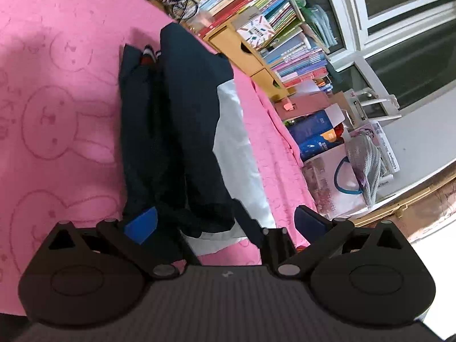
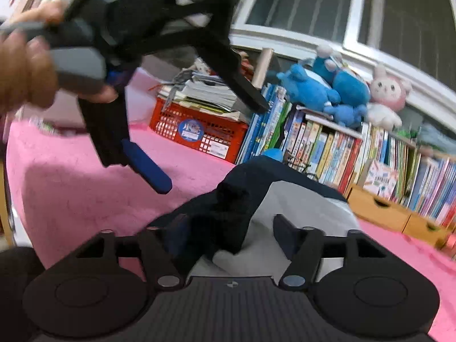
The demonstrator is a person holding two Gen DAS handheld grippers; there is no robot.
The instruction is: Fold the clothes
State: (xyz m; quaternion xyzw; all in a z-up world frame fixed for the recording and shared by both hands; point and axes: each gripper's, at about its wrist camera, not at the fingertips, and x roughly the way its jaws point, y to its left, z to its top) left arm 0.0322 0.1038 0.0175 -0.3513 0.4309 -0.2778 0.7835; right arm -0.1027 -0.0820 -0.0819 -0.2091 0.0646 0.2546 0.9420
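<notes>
Left wrist view looks down on a bed under a pink blanket (image 1: 57, 91) printed with rabbit faces. On it lies the navy and white garment (image 1: 182, 131), folded lengthwise into a long strip that runs away from the camera, its white panel along the right edge and a striped collar at the far end. Beyond the bed stands a bookshelf (image 1: 256, 8) packed with picture books, with plush toys (image 2: 342, 85) on top and a red basket (image 2: 199, 131) of papers beside it in the right wrist view. The left claw (image 1: 228, 223) is spread wide, its blue pads either side of the garment's near end, gripping nothing. In the right wrist view that same claw appears raised above the blanket, held by the person's hand (image 2: 25, 71). The right claw (image 2: 236, 235) is likewise released, its fingers straddling a bunched dark fold at the garment's edge.
</notes>
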